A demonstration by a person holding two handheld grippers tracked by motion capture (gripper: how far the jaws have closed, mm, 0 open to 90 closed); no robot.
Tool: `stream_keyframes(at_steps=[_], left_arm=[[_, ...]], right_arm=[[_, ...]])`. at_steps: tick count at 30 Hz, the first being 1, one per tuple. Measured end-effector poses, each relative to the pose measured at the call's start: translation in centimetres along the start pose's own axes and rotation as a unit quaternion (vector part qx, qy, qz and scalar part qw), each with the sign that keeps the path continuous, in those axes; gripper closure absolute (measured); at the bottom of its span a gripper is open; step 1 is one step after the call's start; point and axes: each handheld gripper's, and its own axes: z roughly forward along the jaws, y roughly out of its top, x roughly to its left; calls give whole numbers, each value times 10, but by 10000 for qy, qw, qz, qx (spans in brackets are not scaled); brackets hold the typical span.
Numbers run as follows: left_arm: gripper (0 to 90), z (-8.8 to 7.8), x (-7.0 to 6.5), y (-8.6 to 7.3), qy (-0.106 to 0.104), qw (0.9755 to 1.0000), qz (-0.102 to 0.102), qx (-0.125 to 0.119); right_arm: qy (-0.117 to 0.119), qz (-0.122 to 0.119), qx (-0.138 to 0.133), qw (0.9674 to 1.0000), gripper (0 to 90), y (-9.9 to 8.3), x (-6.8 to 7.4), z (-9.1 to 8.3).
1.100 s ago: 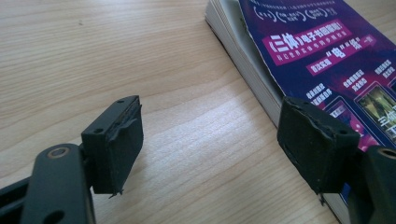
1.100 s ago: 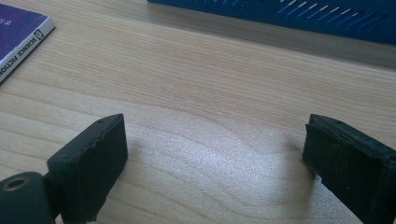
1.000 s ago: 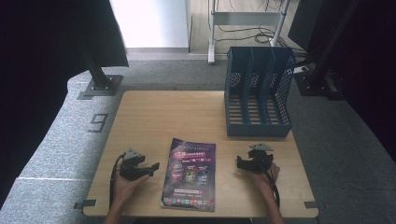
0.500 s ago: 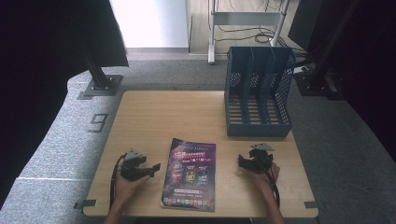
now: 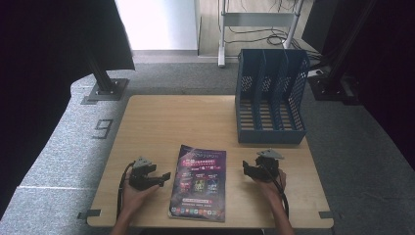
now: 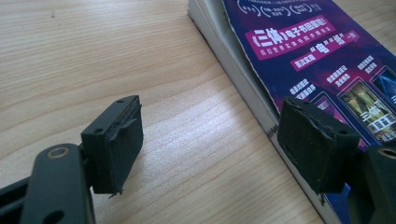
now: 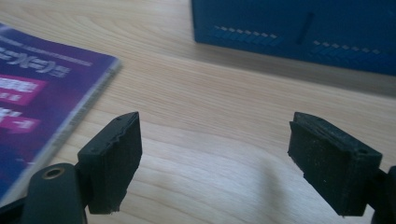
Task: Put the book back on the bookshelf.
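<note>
Centrally, purple booklet (image 5: 198, 182) lies flat on table (image 5: 171, 122); left gripper (image 5: 164, 177) and right gripper (image 5: 246, 168) flank it, jaws wide apart, empty.

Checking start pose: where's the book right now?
High view: the book lies flat at the table's near edge, between left gripper and right gripper.

We've got both forearms in from the near edge, hands resting low. Our left gripper (image 5: 157, 177) points right, jaws spread wide. Our right gripper (image 5: 250, 168) points left, jaws also wide apart, gripping nothing.
</note>
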Motion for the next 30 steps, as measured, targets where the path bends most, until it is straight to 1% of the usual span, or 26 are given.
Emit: stream_keyframes(at_steps=[3,4,6,7,11,12,15,16,18,19,20,21,24,25,28,30], left_arm=[[227,0,0,0,-38,10000,-19,1],[227,-1,-1,0,-50,10000,-13,-16],[227,-1,-2,0,-52,10000,-3,-26],[227,-1,-2,1,-45,10000,10,-40],[227,-1,-2,1,-29,10000,10,-31],[227,-1,-1,0,-32,10000,0,-24],[227,-1,-2,0,-23,10000,2,-20],[227,-2,-2,0,-26,10000,5,-22],[227,-3,-2,0,-21,10000,-1,-42],[227,-3,-2,0,-21,10000,-1,-42],[227,-4,-2,0,-28,10000,-11,-58],[227,-4,-2,0,-28,10000,-11,-58],[227,-3,-3,0,-41,10000,-20,-60],[227,-3,-2,0,-40,10000,-17,-57],[227,-3,-2,0,-34,10000,-22,-58],[227,-2,-3,0,-29,10000,-20,-44]], right_arm=[[57,-58,-13,10000,171,1,4,-1],[126,-71,-33,9999,171,2,8,-1],[138,-73,-38,9999,172,2,10,-2],[183,-104,-56,9998,172,3,13,-2],[252,-139,-72,9996,173,4,18,-2],[308,-181,-74,9993,174,5,22,-1],[371,-188,-80,9991,174,5,26,-1],[423,-218,-82,9988,174,6,30,0],[476,-250,-80,9985,175,6,35,1],[476,-250,-80,9985,175,6,35,1],[542,-267,-74,9981,175,6,39,2],[542,-267,-74,9981,175,6,39,2],[607,-290,-95,9977,175,7,44,2],[661,-285,-87,9974,175,7,47,2],[707,-298,-88,9970,176,7,49,4],[753,-303,-85,9967,176,7,54,6]])
